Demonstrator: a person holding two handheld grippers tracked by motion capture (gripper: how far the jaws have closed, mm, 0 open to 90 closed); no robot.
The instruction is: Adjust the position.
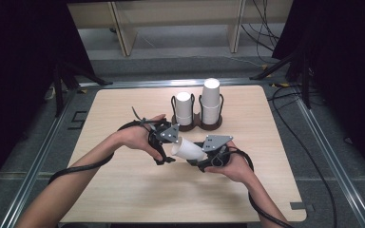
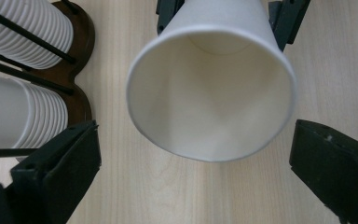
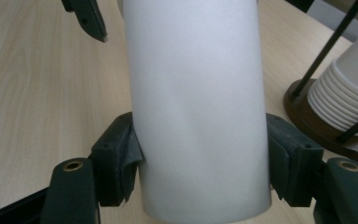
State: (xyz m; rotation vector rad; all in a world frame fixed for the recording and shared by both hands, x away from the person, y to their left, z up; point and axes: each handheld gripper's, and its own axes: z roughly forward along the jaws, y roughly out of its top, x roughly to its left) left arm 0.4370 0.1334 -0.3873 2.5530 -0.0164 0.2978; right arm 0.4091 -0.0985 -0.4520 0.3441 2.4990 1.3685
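Paper cup (image 1: 188, 149) plain, unprinted; right gripper (image 3: 200, 154) fingers pinching it; left gripper (image 2: 191, 154) fingers spread.

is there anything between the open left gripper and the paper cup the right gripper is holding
Nothing visible. The left gripper stands open with the paper cup's rim facing it between the jaws, only bare table beneath. The right gripper clamps the cup's narrow end.

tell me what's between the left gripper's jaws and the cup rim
Bare wood of the table on both sides, in the left gripper view: the open left gripper clears the paper cup.
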